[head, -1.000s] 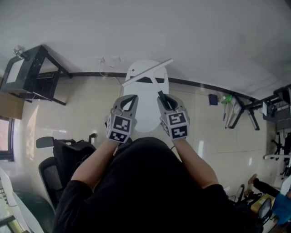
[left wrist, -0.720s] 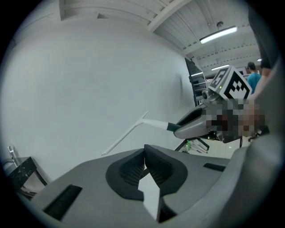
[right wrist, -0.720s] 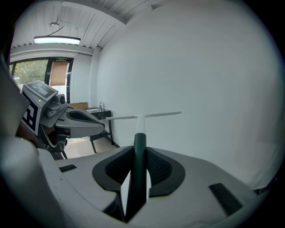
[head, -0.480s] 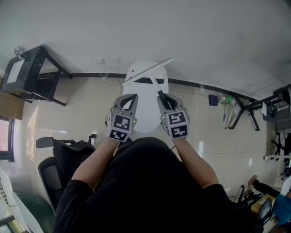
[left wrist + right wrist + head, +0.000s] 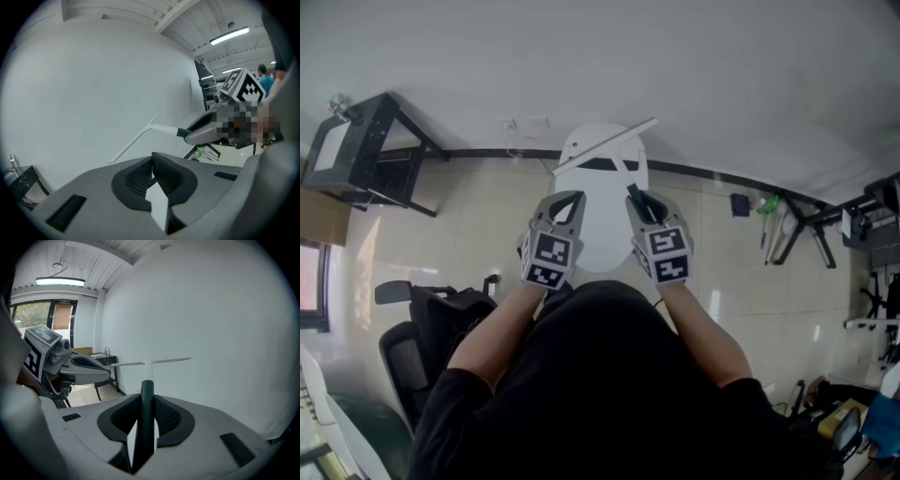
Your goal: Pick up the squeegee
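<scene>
Moved: barely anything | squeegee (image 5: 605,148) held lifted, upper centre, handle clamped by right gripper (image 5: 637,201) | left gripper (image 5: 570,202) closed on nothing | pickup judged done

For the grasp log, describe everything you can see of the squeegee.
The squeegee is T-shaped and apparently plastic: a dark green handle, a white neck, and a long, thin white blade across its end. It is held off any surface, with the handle clamped between the jaws of the right tool and the blade toward the white wall. Whether the blade touches the wall cannot be told. In the right gripper view the blade lies level. The left tool, shut and empty, is apart from it.
</scene>
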{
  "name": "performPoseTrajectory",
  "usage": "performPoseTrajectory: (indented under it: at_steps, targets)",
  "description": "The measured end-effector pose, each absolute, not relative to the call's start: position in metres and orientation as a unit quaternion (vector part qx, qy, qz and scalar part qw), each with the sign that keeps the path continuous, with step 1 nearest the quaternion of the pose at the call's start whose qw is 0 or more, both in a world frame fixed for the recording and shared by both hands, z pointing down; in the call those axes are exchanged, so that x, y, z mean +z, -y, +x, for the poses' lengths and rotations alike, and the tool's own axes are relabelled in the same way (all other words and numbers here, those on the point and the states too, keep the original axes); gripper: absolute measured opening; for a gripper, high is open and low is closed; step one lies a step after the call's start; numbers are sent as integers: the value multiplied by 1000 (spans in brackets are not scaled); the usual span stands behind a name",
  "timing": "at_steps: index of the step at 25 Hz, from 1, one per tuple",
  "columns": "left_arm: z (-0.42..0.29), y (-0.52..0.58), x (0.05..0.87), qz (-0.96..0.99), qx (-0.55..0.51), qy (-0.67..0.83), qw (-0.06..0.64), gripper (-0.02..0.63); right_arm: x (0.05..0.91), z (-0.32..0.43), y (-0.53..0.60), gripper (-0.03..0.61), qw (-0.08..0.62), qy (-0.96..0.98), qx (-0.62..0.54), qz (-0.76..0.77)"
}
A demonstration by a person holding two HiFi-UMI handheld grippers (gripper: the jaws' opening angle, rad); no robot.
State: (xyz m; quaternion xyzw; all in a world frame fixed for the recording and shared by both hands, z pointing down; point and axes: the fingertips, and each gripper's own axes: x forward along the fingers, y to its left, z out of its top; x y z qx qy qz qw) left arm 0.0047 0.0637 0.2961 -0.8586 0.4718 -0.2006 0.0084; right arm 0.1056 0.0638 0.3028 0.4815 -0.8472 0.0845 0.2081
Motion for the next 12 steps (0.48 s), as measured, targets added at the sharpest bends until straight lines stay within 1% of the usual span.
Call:
performPoseTrajectory:
  at_steps: [12]
  targets:
    - [5,-63,298,-858,-202,-473,8,8,303,106,-64,98,207,847,85,482]
